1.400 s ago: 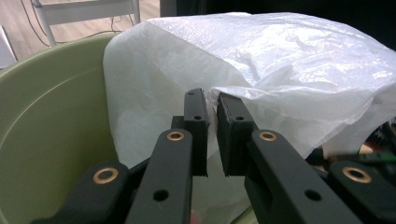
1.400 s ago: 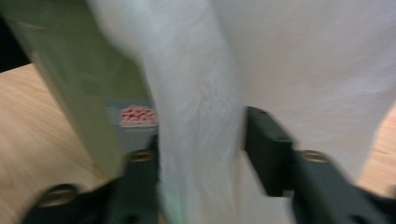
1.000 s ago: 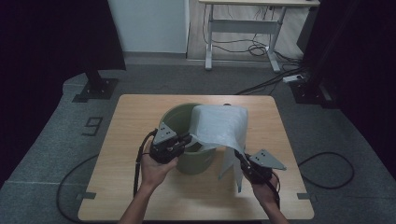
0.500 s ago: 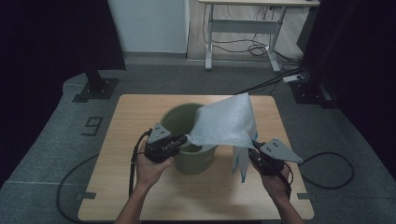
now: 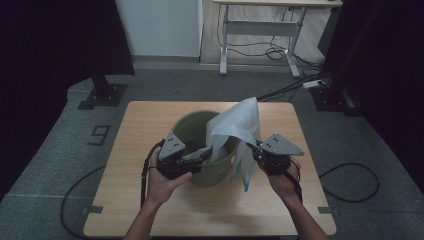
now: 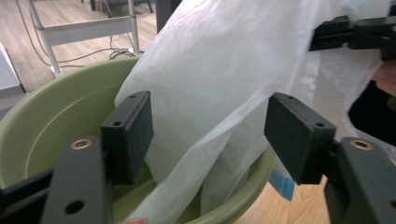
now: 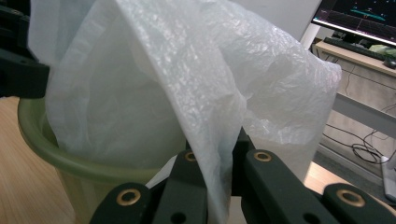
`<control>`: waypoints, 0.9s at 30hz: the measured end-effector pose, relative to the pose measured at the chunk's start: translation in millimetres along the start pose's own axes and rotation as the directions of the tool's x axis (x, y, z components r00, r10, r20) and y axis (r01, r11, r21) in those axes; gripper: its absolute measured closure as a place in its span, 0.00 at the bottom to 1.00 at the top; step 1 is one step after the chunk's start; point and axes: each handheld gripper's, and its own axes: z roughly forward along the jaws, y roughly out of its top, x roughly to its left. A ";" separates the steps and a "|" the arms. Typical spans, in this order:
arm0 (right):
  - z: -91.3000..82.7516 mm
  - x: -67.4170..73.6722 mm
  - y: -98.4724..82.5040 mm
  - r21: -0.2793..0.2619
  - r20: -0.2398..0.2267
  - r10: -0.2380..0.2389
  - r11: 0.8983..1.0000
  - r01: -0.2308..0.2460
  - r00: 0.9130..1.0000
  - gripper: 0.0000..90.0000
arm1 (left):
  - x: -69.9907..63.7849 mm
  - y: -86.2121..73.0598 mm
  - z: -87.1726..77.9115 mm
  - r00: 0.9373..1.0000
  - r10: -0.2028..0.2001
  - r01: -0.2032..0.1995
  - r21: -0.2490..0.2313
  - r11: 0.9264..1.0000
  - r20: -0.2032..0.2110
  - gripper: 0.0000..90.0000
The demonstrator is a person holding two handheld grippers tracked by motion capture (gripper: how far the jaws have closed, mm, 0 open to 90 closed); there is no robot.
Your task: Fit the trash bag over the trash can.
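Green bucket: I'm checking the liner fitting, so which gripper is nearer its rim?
Left. The left gripper sits at the green bucket rim; the right gripper holds the plastic bag beside it.

The round olive-green plastic bucket [image 5: 207, 150] stands mid-worktop, and the crinkled translucent white plastic bag [image 5: 235, 131] rises out of it and drapes over its right rim, blocking the path between the two grippers. The bucket's left inner half is open (bare green wall, nothing inside there). The light wooden worktop [image 5: 150, 120] lies bare on the left, behind the bucket and along the near edge. The left gripper [image 6: 210, 135] has bag film between its parted jaws, which have just been opening.
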 end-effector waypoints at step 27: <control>0.9 -7.2 -33.0 -0.032 -0.052 0.071 0.997 -0.073 0.996 0.77 | 7.8 -1.4 16.4 1.000 -0.022 0.022 0.045 0.999 -0.008 0.89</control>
